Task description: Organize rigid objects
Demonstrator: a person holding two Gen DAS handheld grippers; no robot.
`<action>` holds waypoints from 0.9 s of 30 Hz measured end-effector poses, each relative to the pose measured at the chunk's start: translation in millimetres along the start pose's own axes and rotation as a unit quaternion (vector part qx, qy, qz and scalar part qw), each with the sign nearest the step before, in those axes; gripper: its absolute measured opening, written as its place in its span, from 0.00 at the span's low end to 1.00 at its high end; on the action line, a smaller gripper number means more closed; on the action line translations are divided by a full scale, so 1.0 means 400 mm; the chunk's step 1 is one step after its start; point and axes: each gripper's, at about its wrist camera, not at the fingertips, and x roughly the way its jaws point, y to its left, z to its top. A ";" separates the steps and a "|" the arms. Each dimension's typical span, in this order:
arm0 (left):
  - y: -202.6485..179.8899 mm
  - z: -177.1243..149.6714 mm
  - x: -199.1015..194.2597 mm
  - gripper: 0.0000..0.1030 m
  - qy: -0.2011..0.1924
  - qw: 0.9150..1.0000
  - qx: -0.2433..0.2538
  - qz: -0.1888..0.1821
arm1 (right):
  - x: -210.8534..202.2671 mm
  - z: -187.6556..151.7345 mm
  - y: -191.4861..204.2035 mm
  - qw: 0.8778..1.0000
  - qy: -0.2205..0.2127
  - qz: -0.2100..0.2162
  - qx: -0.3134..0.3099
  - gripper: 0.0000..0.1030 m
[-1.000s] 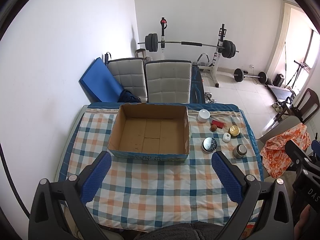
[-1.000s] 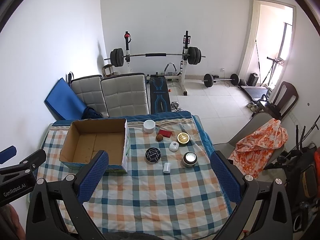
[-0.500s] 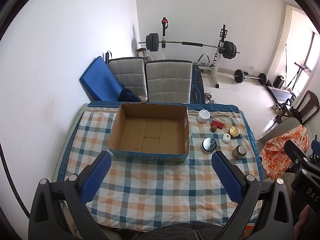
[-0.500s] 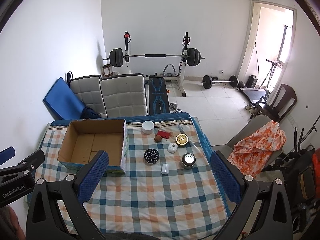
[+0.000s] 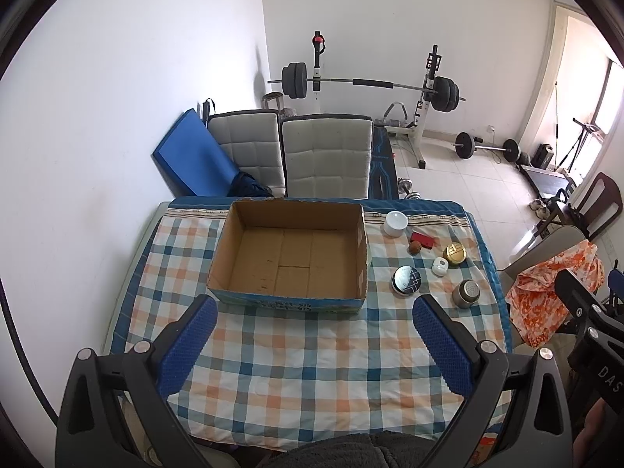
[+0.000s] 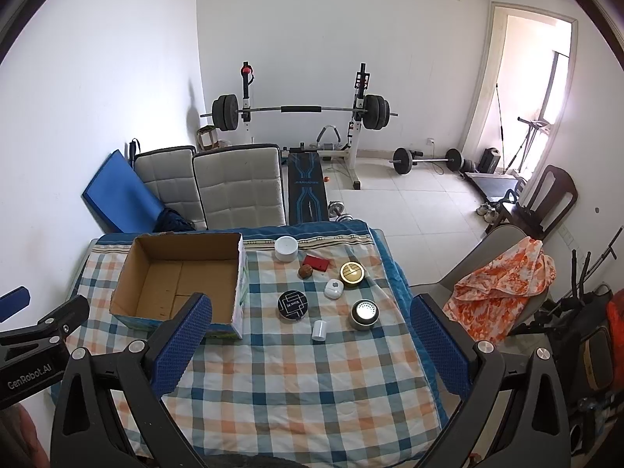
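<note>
An empty cardboard box (image 5: 288, 251) (image 6: 179, 280) sits on the checked tablecloth. To its right lie several small items: a white round jar (image 6: 286, 249), a red case (image 6: 316, 262), a brown nut (image 6: 305, 272), a gold tin (image 6: 352, 273), a white pod (image 6: 333, 288), a black round tin (image 6: 292, 304), a silver shaker (image 6: 364, 314) and a small white cylinder (image 6: 319, 329). My left gripper (image 5: 312, 343) is open and empty, high above the table's near side. My right gripper (image 6: 308, 343) is open and empty, also well above the table.
Two padded chairs (image 5: 323, 156) stand behind the table, with a blue mat (image 5: 191, 163) against the wall. A barbell rack (image 6: 304, 113) stands at the back. A chair draped with orange cloth (image 6: 503, 284) stands to the right of the table.
Both grippers have lifted slightly, so the table looks a little farther away. Nothing on the table has moved.
</note>
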 end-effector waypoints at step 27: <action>-0.363 0.128 0.593 1.00 0.185 0.978 0.071 -0.063 | 0.631 -0.025 -0.352 0.974 0.204 -0.063 0.072 1.00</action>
